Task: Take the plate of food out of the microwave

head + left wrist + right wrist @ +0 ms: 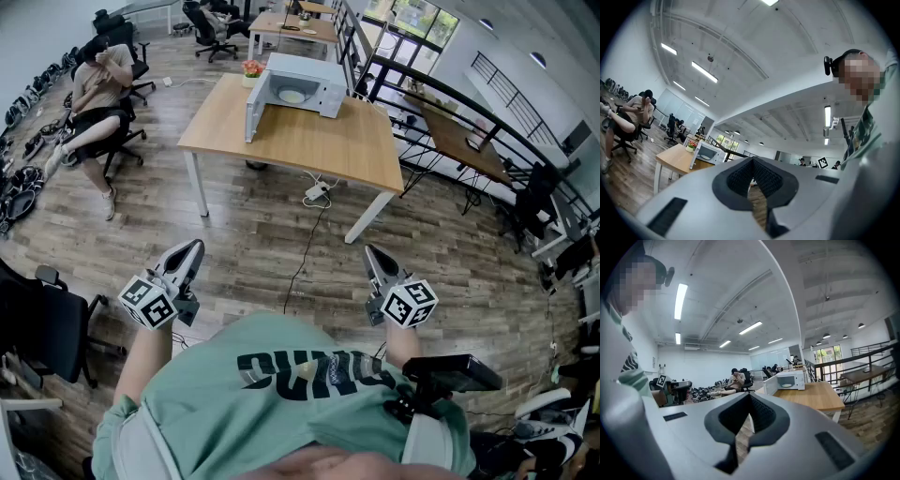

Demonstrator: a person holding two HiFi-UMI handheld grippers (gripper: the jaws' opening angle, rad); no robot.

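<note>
Out on the open office floor, head view first: the person stands well back from the wooden table (281,141). The microwave (298,84) sits at the table's far end with its door (253,111) swung open to the left. You can just make out the pale plate (292,95) inside the cavity, so the task's thing isn't out yet. It's too small to tell what food is on it.

The left gripper (194,247) and right gripper (369,250) are both held out in front of the chest, roughly level and aimed toward the table. To me that reads as a carry pose for walking up, since nothing is within reach from here. A power strip (316,194) and its cable lie on the floor in front of the table, probably worth stepping around. A seated person (98,84) is off to the left, well clear.

Left gripper view: the jaws are pressed together at the tips with nothing between them, just floor showing through the slot lower down. The microwave is small, off to the left of the jaws.

Right gripper view: same deal, pads together and empty. The microwave sits up and to the right of the jaws, door open, with the plate visible inside.

My read is that the task has barely started. The next move needs the distance closed, then the jaws spread to take the plate's rim.
</note>
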